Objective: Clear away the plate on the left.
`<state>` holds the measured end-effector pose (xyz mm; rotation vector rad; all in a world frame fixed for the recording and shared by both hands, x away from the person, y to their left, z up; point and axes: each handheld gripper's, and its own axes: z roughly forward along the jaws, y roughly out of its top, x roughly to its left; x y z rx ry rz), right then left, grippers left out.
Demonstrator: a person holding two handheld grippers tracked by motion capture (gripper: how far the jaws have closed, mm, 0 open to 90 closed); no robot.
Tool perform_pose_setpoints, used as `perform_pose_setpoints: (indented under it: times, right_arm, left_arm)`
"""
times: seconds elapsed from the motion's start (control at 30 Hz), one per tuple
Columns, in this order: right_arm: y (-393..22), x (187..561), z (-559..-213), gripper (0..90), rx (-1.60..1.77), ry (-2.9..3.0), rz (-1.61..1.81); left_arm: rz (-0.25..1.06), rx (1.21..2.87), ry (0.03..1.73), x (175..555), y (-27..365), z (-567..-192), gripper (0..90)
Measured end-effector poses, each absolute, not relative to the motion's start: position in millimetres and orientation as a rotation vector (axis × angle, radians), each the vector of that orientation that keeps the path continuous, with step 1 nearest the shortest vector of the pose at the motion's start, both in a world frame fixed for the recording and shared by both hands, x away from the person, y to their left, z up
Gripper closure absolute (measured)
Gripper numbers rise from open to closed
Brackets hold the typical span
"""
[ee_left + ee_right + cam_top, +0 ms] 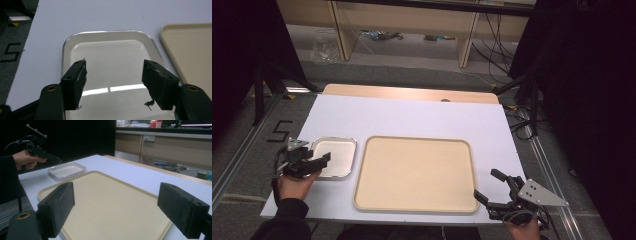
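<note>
A small shiny steel tray [342, 152] lies empty on the white tabletop at the left. My left gripper [319, 162] hovers over its near left edge, jaws apart. In the left gripper view the two black pads [75, 82] frame the tray's bare floor [110, 47] with nothing between them. A large beige tray [414, 172], also empty, fills the middle of the table. My right gripper [488, 186] stands open by that tray's near right corner. In the right gripper view it [115, 210] looks across the beige tray [107, 202] toward the steel tray [66, 170] and the left gripper [56, 160].
The white board [412, 112] lies on a wooden table whose far edge [412, 93] shows behind it. Metal rails run along both sides, with a black "5" mark [279, 131] at the left. Wooden furniture and loose cables [497, 35] stand beyond.
</note>
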<state>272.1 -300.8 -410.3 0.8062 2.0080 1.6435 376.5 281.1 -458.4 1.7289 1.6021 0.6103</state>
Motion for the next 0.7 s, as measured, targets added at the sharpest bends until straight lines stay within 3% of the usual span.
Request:
perform_pose_setpoints:
  times: [0.4,0.7]
  right_arm:
    - [-301.5,272.8,-410.3,15.1,0.8,2.004,1.646]
    - [-299.8,272.0,-411.0,15.1,0.812,2.013,1.658]
  left_arm:
    - [0.601,1.749,1.731,394.1,319.0,-468.2,60.0]
    - [0.511,1.796,1.777,409.6,327.2,-482.0,74.3]
